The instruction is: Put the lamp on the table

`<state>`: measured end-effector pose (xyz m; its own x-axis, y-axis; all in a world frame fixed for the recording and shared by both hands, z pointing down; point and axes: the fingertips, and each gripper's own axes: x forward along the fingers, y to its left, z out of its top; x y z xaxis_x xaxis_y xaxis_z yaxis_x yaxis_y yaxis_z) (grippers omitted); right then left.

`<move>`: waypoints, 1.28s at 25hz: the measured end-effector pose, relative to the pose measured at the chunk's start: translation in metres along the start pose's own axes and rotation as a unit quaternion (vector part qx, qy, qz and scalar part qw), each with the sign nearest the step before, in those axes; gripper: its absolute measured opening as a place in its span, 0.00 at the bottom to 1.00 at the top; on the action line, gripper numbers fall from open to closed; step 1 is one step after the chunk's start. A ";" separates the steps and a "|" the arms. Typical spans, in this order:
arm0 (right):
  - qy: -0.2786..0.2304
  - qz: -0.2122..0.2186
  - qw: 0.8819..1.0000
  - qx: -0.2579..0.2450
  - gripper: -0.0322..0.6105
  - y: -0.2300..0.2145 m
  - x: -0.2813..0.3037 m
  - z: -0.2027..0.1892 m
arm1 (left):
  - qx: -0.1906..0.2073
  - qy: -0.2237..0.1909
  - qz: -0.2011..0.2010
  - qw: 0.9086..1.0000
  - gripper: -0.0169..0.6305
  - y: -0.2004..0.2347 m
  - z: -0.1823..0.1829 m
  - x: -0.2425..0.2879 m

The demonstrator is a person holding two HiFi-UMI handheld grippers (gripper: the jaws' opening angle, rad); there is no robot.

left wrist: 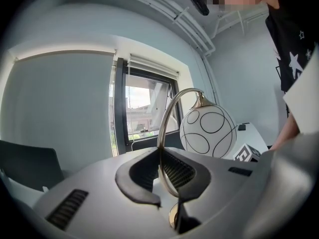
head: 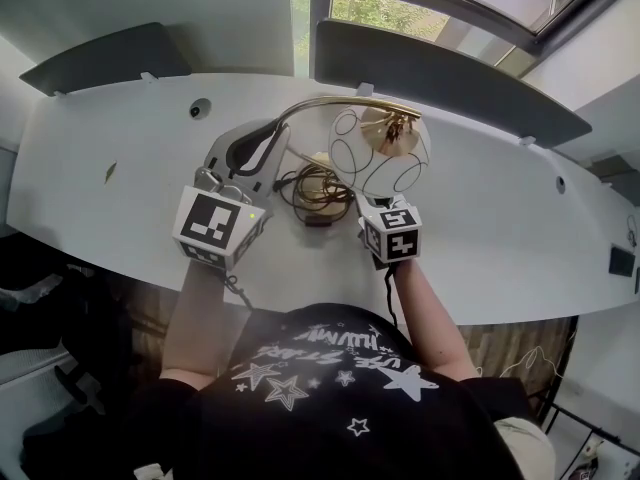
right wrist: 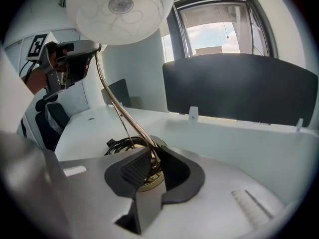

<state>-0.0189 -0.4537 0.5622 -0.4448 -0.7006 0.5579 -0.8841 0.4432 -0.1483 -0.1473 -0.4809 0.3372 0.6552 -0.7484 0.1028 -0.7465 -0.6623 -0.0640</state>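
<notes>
One long white table (head: 120, 158) curves below the window. The lamp (head: 385, 148) stands near its middle, with its round base (right wrist: 148, 184) on the tabletop and its white globe shade hanging from an arched gold stem (left wrist: 163, 128). The left gripper (left wrist: 164, 178) is clamped on that stem partway up. The right gripper (right wrist: 155, 164) pinches it just above the base. A coiled dark cord (head: 305, 186) lies beside the base.

Lettering on the black shirt (head: 330, 366) cannot be read
</notes>
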 end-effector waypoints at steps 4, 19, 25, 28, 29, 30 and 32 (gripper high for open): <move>-0.005 0.007 1.000 0.012 0.14 0.001 0.000 -0.001 | 0.020 0.006 0.022 1.000 0.08 0.004 -0.007 -0.002; -0.055 0.008 0.998 0.000 0.28 0.000 -0.042 0.008 | 0.010 0.011 0.081 0.997 0.21 -0.004 -0.019 -0.026; -0.069 0.022 0.997 0.002 0.28 -0.004 -0.069 0.007 | -0.011 0.032 0.086 0.996 0.21 -0.030 -0.036 -0.034; -0.072 0.028 0.997 0.009 0.28 -0.005 -0.084 0.001 | -0.023 0.038 0.093 0.995 0.21 -0.044 -0.041 -0.041; -0.072 0.030 0.997 0.009 0.28 -0.004 -0.089 -0.002 | -0.025 0.037 0.096 0.994 0.21 -0.049 -0.042 -0.045; -0.072 0.033 0.997 0.009 0.28 -0.005 -0.094 -0.006 | -0.027 0.036 0.099 0.994 0.21 -0.055 -0.043 -0.048; -0.074 0.037 0.997 0.009 0.28 -0.008 -0.104 -0.011 | -0.031 0.034 0.105 0.993 0.21 -0.068 -0.044 -0.052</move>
<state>0.0361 -0.3779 0.5147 -0.5247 -0.7414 0.4183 -0.8495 0.4879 -0.2009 -0.1356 -0.3954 0.3794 0.4761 -0.8646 0.1606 -0.8732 -0.4864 -0.0300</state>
